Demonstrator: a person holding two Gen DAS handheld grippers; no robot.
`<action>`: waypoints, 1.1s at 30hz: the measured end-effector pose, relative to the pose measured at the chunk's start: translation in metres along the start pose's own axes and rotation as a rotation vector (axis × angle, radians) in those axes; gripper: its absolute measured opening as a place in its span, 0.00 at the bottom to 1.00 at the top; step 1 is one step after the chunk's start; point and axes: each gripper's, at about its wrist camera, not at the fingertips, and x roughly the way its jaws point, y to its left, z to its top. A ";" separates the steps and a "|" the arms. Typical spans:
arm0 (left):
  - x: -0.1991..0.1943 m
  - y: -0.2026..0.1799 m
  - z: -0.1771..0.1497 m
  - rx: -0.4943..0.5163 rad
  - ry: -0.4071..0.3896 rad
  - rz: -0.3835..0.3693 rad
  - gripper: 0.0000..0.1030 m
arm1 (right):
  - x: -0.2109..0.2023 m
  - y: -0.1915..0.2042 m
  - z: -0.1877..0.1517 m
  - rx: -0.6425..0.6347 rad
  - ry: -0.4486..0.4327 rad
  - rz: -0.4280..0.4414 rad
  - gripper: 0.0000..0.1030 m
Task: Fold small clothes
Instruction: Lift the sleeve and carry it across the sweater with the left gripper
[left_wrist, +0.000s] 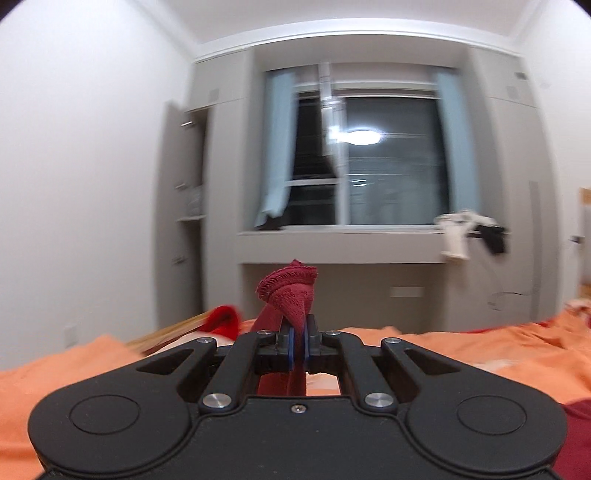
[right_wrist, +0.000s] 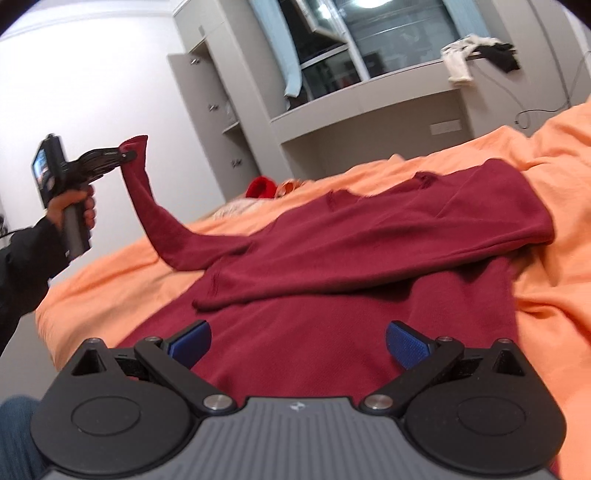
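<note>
- Right gripper (right_wrist: 297, 345): jaws spread wide, hovering just above the dark red sweater (right_wrist: 351, 266), nothing between them.
- Sweater spread across the orange bed (right_wrist: 554, 155), one sleeve folded over its body.
- Left gripper (right_wrist: 127, 154): jaws pinching the other sleeve's cuff (left_wrist: 290, 284), raised beyond the bed's left edge.

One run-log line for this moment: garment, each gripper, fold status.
garment: dark red top on orange bedding | left gripper: shut on sleeve cuff, lifted | right gripper: jaws open, empty | fold: underway
</note>
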 end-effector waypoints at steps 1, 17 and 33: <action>-0.006 -0.015 0.002 0.019 -0.004 -0.033 0.04 | -0.003 -0.001 0.002 0.011 -0.010 -0.009 1.00; -0.081 -0.226 -0.101 0.113 0.127 -0.423 0.05 | -0.050 -0.042 0.045 0.153 -0.239 -0.108 1.00; -0.118 -0.239 -0.199 0.155 0.315 -0.571 0.09 | -0.034 -0.048 0.040 0.195 -0.191 -0.128 1.00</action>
